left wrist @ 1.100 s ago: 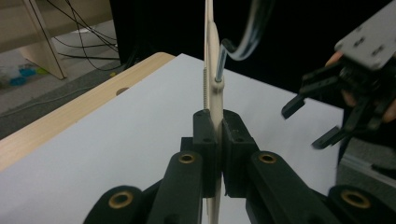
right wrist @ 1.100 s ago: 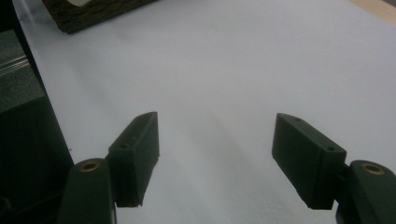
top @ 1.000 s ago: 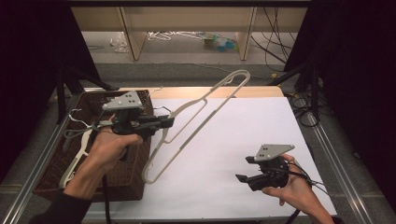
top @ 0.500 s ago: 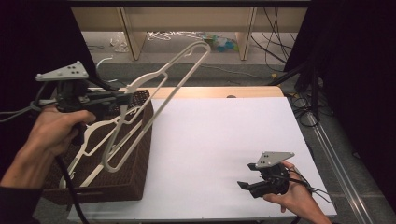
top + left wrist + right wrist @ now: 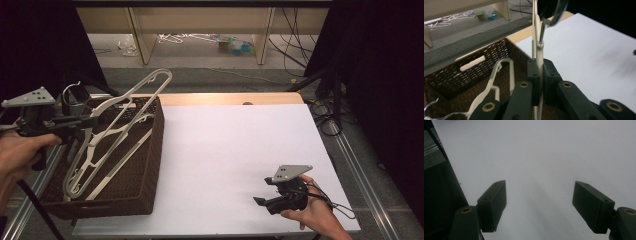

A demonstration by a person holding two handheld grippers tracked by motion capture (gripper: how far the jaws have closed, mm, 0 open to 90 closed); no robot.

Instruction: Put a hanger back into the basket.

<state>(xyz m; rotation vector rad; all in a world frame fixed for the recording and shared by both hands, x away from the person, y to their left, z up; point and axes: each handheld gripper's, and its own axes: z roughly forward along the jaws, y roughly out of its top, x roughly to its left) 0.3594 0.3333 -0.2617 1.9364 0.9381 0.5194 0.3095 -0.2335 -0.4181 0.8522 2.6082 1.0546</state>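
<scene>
Hanger [image 5: 117, 132] swings across from the white tabletop [image 5: 235, 160] to hang over the wicker basket [image 5: 150, 165], left gripper [image 5: 539, 82] jaws pinching its neck, right gripper [image 5: 540, 205] jaws spreading, empty, so drop-off looks close.

Cream plastic hanger [image 5: 131, 107] with a metal hook, pinched edge-on between the left gripper [image 5: 539, 75] pads right below its hook, tilted over the wicker basket [image 5: 150, 165], far end up. A second cream hanger [image 5: 102, 162] lies inside, under those fingers.
</scene>
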